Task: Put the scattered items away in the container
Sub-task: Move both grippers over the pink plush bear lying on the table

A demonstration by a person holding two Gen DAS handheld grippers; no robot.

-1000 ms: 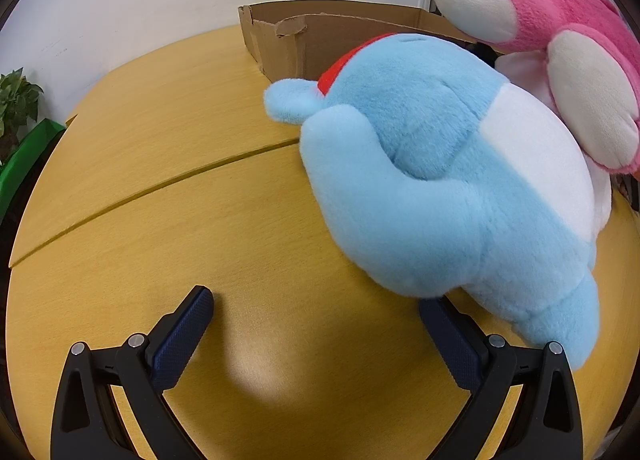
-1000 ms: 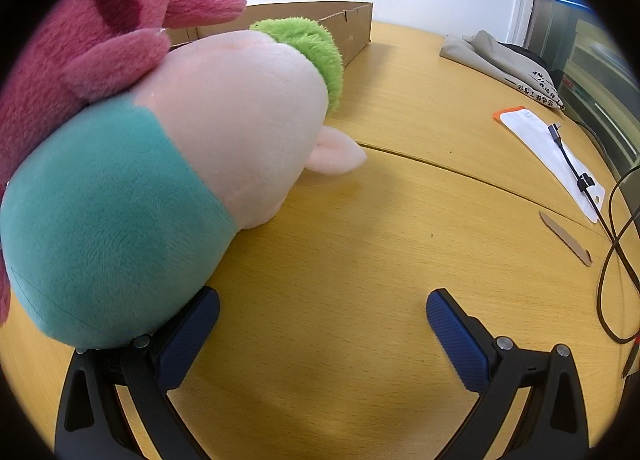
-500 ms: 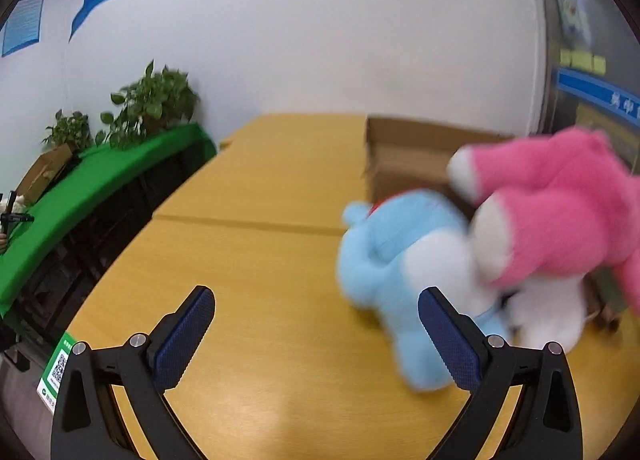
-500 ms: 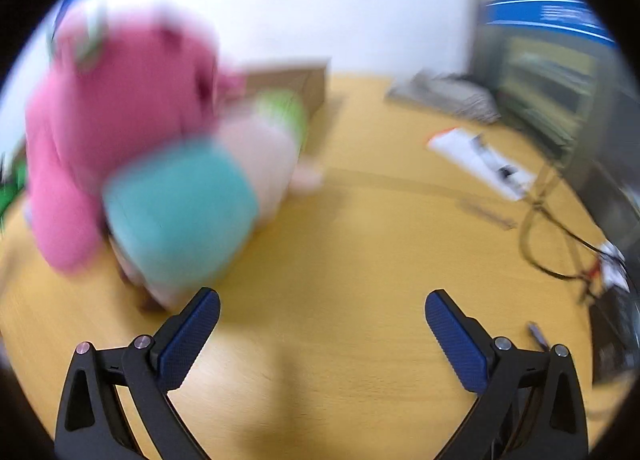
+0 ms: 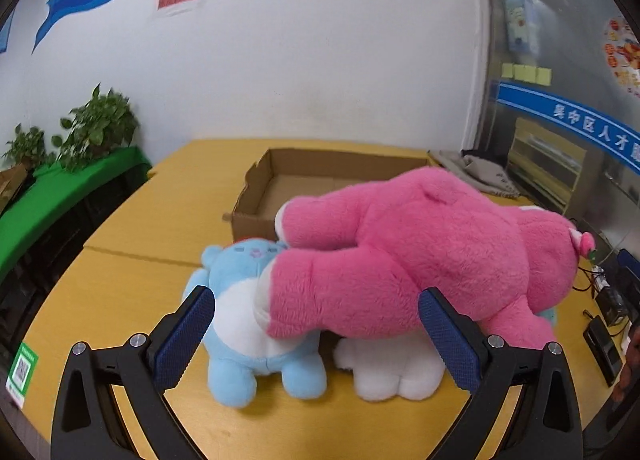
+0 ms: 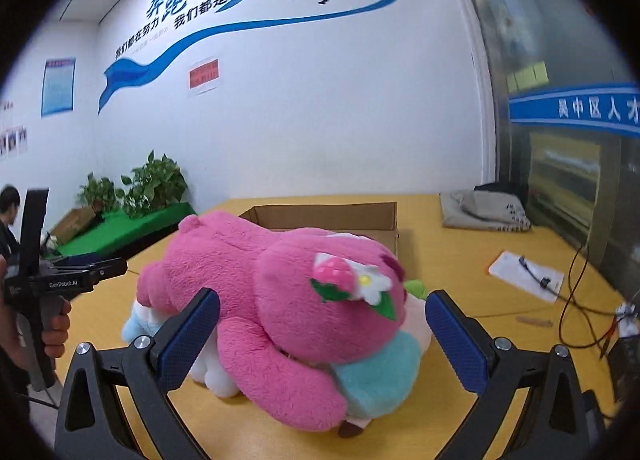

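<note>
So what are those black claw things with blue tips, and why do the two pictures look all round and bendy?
Each is a hand-held gripper that a person carries, one in each hand. A tiny wide-eyed camera sits on each, so the pictures bend. One picture looks out from the left hand-held gripper, the other from the right hand-held gripper. Both are open and hold nothing. On the yellow table lies a pile of soft toys: a big pink plush on top of a blue plush, a white plush and a teal plush. Behind them waits a cardboard box.
</note>
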